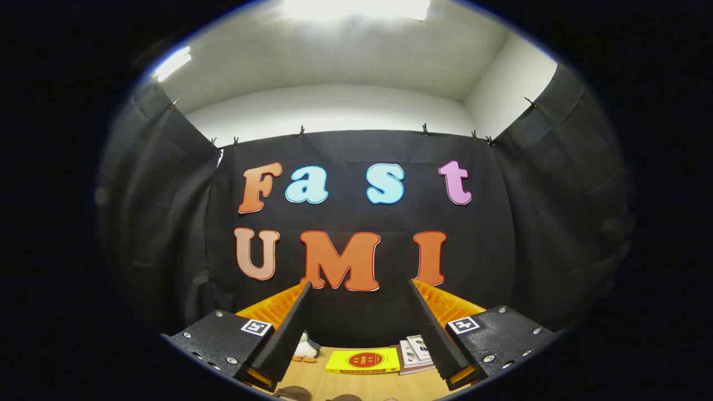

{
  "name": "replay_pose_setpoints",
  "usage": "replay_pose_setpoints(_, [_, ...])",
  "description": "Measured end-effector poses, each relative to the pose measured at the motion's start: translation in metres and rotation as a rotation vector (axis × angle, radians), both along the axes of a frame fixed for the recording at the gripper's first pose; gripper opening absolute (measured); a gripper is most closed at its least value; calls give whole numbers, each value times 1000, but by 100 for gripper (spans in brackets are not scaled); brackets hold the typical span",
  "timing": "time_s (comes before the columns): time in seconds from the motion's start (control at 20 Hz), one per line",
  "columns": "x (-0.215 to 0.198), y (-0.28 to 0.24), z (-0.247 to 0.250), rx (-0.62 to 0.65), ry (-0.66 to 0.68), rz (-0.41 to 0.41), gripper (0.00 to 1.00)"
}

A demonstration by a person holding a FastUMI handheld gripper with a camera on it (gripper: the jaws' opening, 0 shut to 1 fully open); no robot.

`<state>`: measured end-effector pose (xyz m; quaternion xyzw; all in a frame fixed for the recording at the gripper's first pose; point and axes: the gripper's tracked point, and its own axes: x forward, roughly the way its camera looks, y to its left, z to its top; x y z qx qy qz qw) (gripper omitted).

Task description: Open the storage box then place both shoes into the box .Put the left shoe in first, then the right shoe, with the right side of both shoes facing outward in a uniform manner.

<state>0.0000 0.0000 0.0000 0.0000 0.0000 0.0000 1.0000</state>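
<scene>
The gripper (359, 289) is raised and points at the booth's black cloth wall (362, 317), with its fingers (287, 328) spread wide apart and nothing between them. The gap between the tips frames bare cloth; neither finger touches any object.

Below and beyond the fingers lies a wooden tabletop (362, 387). The yellow book (363, 361), lying flat with a red round mark on its cover, serves as the landmark: it sits on the tabletop in line with the gap between the fingers, close to the foot of the cloth wall. Just right of the yellow book, touching or nearly touching it, is a small stack of booklets (415, 355) with pale covers, partly hidden behind the right finger. Left of the yellow book, a little apart from it and next to the left finger, is a small white plush toy (305, 348) with orange feet, partly hidden by that finger.

Nearer than the yellow book, at the very bottom of the view, two dark brownish rounded shapes (293, 393) peek up from the tabletop; they may be the tops of the shoes, but too little shows to tell. The storage box cannot be made out.

Above the cloth wall are a white room wall (334, 108) and a bright ceiling light (356, 8).
</scene>
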Motion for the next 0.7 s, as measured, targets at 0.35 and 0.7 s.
replay_pose_setpoints(0.35, [4, 13, -2, -17, -9, 46, 99])
replay_pose_setpoints(0.7, [3, 47, -22, 15, 36, 138, 99])
